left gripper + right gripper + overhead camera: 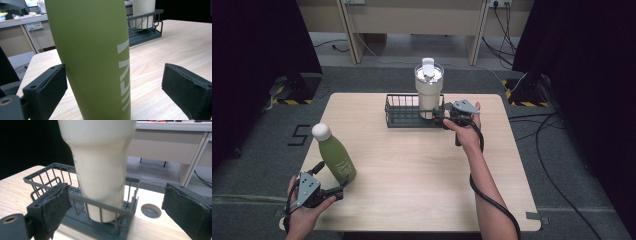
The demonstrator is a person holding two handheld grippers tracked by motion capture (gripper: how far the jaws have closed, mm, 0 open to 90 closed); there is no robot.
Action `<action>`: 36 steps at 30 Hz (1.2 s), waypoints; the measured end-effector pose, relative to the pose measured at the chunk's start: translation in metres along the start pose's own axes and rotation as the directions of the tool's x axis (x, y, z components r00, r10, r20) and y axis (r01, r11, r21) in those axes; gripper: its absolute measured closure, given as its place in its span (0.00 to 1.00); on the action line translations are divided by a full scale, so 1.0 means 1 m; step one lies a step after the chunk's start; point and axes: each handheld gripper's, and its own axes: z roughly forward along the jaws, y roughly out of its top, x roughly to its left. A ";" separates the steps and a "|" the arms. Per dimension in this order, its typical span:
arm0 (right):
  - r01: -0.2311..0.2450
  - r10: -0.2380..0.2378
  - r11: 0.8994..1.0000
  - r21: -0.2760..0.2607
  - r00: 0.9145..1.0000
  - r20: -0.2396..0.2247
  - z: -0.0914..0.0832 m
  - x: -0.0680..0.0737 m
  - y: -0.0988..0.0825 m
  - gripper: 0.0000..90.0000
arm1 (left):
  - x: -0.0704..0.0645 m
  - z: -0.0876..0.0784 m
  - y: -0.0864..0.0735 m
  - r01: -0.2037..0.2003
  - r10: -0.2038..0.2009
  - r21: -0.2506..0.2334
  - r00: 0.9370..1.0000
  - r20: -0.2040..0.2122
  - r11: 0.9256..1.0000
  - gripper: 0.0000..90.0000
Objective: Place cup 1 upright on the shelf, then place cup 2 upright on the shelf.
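A green bottle (335, 156) with a white cap stands near the table's front left corner. My left gripper (334, 176) is open around its lower part. In the left gripper view the bottle (95, 57) stands between the jaws: the left pad (47, 87) touches its side and the right pad (187, 92) stays well clear of it. A cream tumbler (429, 90) with a white lid stands in a dark wire basket (402, 112) at the back. My right gripper (439, 115) is open at the basket's right end, level with the tumbler's (100, 170) base, its jaws wide on either side.
The wooden table (422, 170) has bare room across its middle and right. A round cable hole (150, 210) sits in the tabletop just past the basket (45, 180). Cables lie on the floor to the right, and desks stand behind.
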 end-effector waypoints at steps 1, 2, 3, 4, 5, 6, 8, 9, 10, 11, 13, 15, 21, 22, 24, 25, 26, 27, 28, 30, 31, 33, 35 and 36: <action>-0.001 0.001 1.000 0.002 1.000 0.001 -0.003 -0.001 -0.001 0.09 | 0.000 0.000 0.000 -0.001 0.001 -0.001 1.000 0.000 1.000 0.06; -0.006 0.006 1.000 -0.001 1.000 0.004 -0.006 -0.002 -0.002 0.09 | 0.000 0.000 0.000 -0.001 0.001 -0.001 1.000 0.000 1.000 0.06; -0.009 0.009 1.000 -0.002 1.000 0.002 -0.009 -0.003 -0.003 0.09 | -0.001 0.000 0.000 -0.002 0.002 -0.001 1.000 -0.002 1.000 0.06; -0.013 0.013 1.000 -0.003 1.000 0.002 -0.012 -0.004 -0.005 0.09 | -0.001 0.000 0.000 -0.003 0.003 -0.001 1.000 -0.002 1.000 0.06; -0.017 0.017 1.000 -0.005 1.000 0.001 -0.015 -0.005 -0.006 0.09 | -0.001 0.000 0.000 -0.002 0.002 -0.001 1.000 -0.003 1.000 0.06; -0.024 0.024 1.000 -0.006 1.000 0.001 -0.018 -0.006 -0.007 0.10 | -0.001 -0.001 0.001 -0.002 0.002 -0.002 1.000 -0.004 1.000 0.06; -0.035 0.035 0.999 -0.006 0.999 0.000 -0.025 -0.009 -0.011 0.10 | 0.000 -0.001 0.001 0.002 -0.002 -0.006 1.000 -0.008 1.000 0.06; -0.043 0.043 0.999 -0.003 0.999 0.003 -0.029 -0.010 -0.013 0.10 | 0.000 0.000 0.001 0.002 -0.002 -0.004 1.000 -0.009 1.000 0.06; -0.047 0.047 0.999 -0.004 0.999 0.004 -0.033 -0.012 -0.015 0.10 | 0.000 0.000 0.000 0.001 -0.002 -0.004 1.000 -0.009 1.000 0.06; -0.054 0.054 0.999 -0.006 0.999 0.005 -0.038 -0.014 -0.017 0.11 | 0.000 0.000 0.000 0.001 -0.001 -0.003 1.000 -0.008 1.000 0.06; -0.062 0.062 0.998 -0.005 0.998 0.005 -0.047 -0.018 -0.022 0.11 | 0.000 -0.001 0.000 -0.001 0.001 -0.002 1.000 -0.009 1.000 0.06; -0.085 0.085 0.996 -0.004 0.996 0.011 -0.060 -0.023 -0.031 0.11 | 0.000 -0.001 0.000 0.002 -0.002 -0.005 1.000 -0.011 1.000 0.06; -0.118 0.118 0.993 0.003 0.992 0.039 -0.083 -0.035 -0.048 0.13 | 0.000 0.000 0.001 0.005 -0.005 -0.015 1.000 -0.014 1.000 0.06; -0.118 0.118 0.993 0.003 0.992 0.039 -0.083 -0.035 -0.048 0.13 | 0.000 0.000 0.002 0.006 -0.006 -0.017 1.000 -0.014 1.000 0.06; -0.117 0.117 0.993 0.000 0.992 0.051 -0.091 -0.038 -0.052 0.13 | -0.001 0.001 0.002 0.000 0.000 -0.017 1.000 -0.011 1.000 0.06; -0.115 0.115 0.993 0.000 0.992 0.056 -0.095 -0.040 -0.053 0.13 | -0.001 0.001 0.002 -0.001 0.001 -0.017 1.000 -0.011 1.000 0.05; -0.119 0.119 0.993 -0.004 0.991 0.065 -0.102 -0.042 -0.056 0.14 | -0.001 0.001 0.002 -0.001 0.001 -0.017 1.000 -0.010 1.000 0.05; -0.125 0.125 0.992 -0.007 0.990 0.071 -0.105 -0.043 -0.057 0.14 | 0.000 0.000 0.001 0.002 -0.002 -0.019 1.000 -0.011 1.000 0.05; -0.125 0.125 0.992 -0.007 0.990 0.071 -0.105 -0.043 -0.057 0.14 | 0.000 0.000 0.001 0.007 -0.007 -0.022 1.000 -0.010 1.000 0.05; -0.130 0.130 0.992 -0.006 0.988 0.081 -0.110 -0.045 -0.060 0.14 | 0.000 -0.001 0.002 0.008 -0.009 -0.028 1.000 -0.017 1.000 0.05; -0.130 0.130 0.991 -0.007 0.988 0.088 -0.114 -0.045 -0.063 0.15 | 0.001 0.000 0.001 0.007 -0.007 -0.027 1.000 -0.018 1.000 0.05; -0.127 0.127 0.992 -0.007 0.988 0.088 -0.115 -0.045 -0.064 0.15 | 0.002 0.000 0.001 0.012 -0.013 -0.028 1.000 -0.022 1.000 0.05; -0.127 0.127 0.992 -0.006 0.988 0.089 -0.118 -0.044 -0.066 0.15 | 0.002 0.001 0.001 0.014 -0.015 -0.031 1.000 -0.026 0.999 0.05; -0.125 0.125 0.992 -0.006 0.988 0.092 -0.119 -0.043 -0.068 0.15 | 0.003 0.001 0.001 0.013 -0.014 -0.031 0.999 -0.029 0.999 0.05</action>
